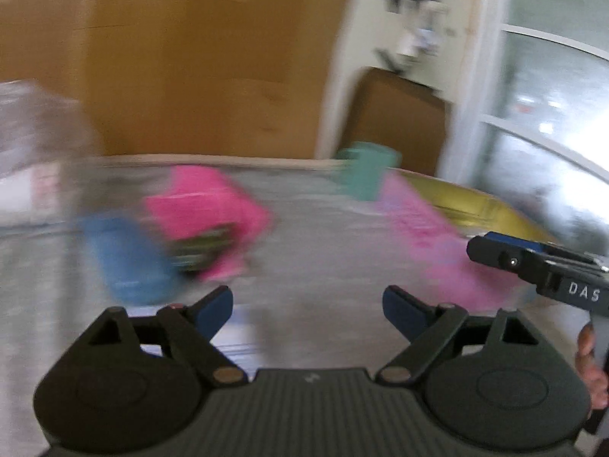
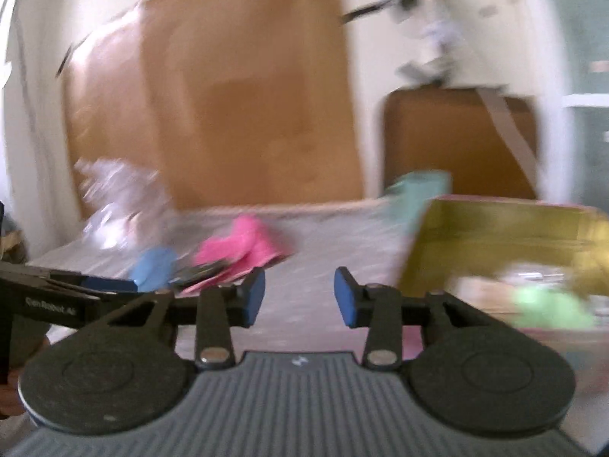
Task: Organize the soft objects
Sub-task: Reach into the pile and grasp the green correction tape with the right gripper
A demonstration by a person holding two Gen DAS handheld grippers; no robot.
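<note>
Both wrist views were heavily motion-blurred, so we recorded only coarse shapes.

Left tool [image 1: 307, 306]: jaws stood wide apart, nothing between the blue pads [image 1: 213, 310]. Grey counter [image 1: 304, 236] was visible through the gap.

Right tool [image 2: 299, 296]: jaws stood at a moderate gap, narrower than the left, with no object between them. In the left wrist view we saw the right tool entering from the right edge, over a pale pink cloth [image 1: 430, 240].

Soft objects on the counter, from the left wrist view: a bright pink cloth [image 1: 205, 209] left of centre, a blue cloth [image 1: 121, 259] just beside it on its left and nearer, with a dark patterned item [image 1: 201, 251] between the two; we could not tell what that item was. A teal cloth [image 1: 365, 171] lay at the far side of the counter, right of centre, next to the pale pink one.

A yellow-green box [image 2: 506, 240] sat on the right; the right wrist view showed a light green soft item [image 2: 548, 304] inside it. We could not resolve other contents.

At far left, a crumpled clear plastic bag [image 2: 118, 198] rested on the counter. Brown cardboard panels [image 2: 247, 87] leaned against the wall behind.

A person's hand [image 1: 590, 365] was partly visible at the right edge of the left wrist view, gripping the right tool's handle.
</note>
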